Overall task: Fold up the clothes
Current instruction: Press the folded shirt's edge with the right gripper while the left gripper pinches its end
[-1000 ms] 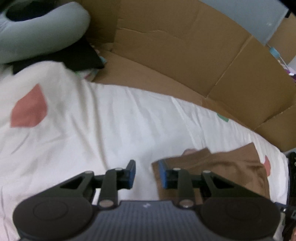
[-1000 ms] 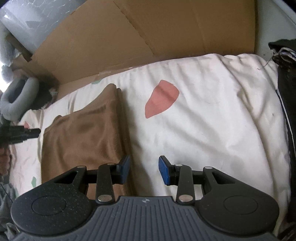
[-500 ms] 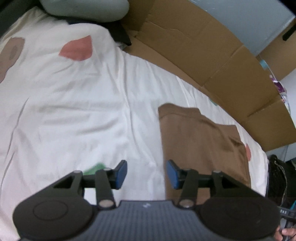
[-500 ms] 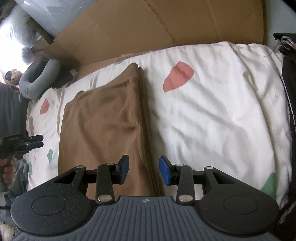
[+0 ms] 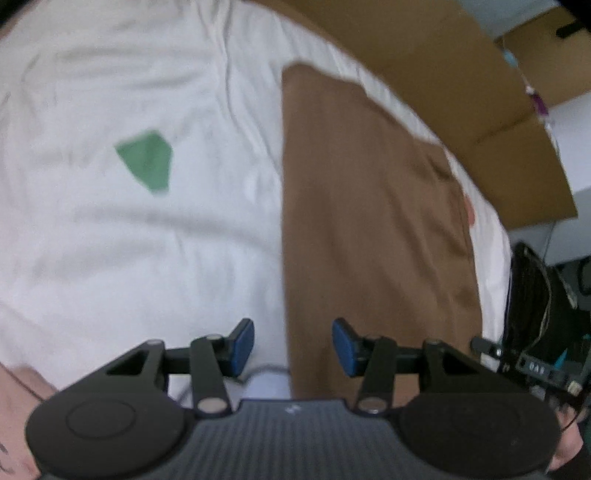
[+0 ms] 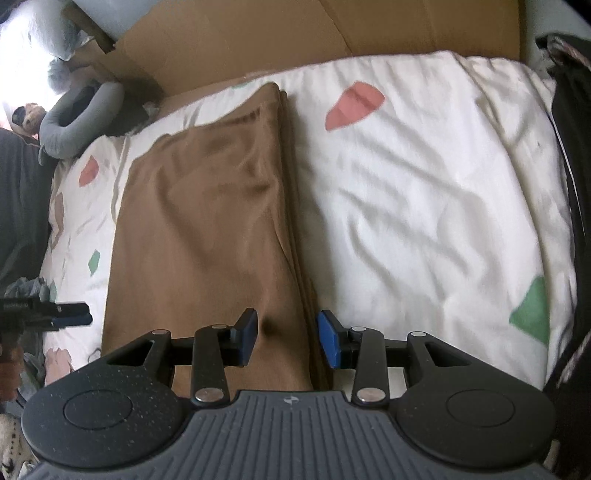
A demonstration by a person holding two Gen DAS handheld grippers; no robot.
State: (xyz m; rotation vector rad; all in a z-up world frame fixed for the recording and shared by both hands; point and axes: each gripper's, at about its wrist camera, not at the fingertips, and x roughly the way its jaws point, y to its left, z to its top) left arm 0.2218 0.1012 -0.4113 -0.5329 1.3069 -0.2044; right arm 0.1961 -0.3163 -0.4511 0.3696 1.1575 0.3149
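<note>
- While both tools hang above the bed, the right gripper [image 6: 286, 338] stands spread across the near right edge of the brown garment [image 6: 207, 229], pinching nothing.
- At lower centre of its view, the left gripper [image 5: 293, 347] is spread astride the garment's left edge, empty.
- Judged step: between folds, lining up on the near end. Next move calls for lowering and closing on both near corners.
- White sheet [image 6: 424, 206], cardboard [image 6: 295, 33] behind.
- No readable writing.

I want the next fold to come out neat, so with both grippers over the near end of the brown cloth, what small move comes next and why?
Probably lower both grippers and pinch the near corners. The brown cloth lies flat, folded lengthwise; the left gripper straddles its left edge and the right gripper its right edge, both open and holding nothing.
</note>
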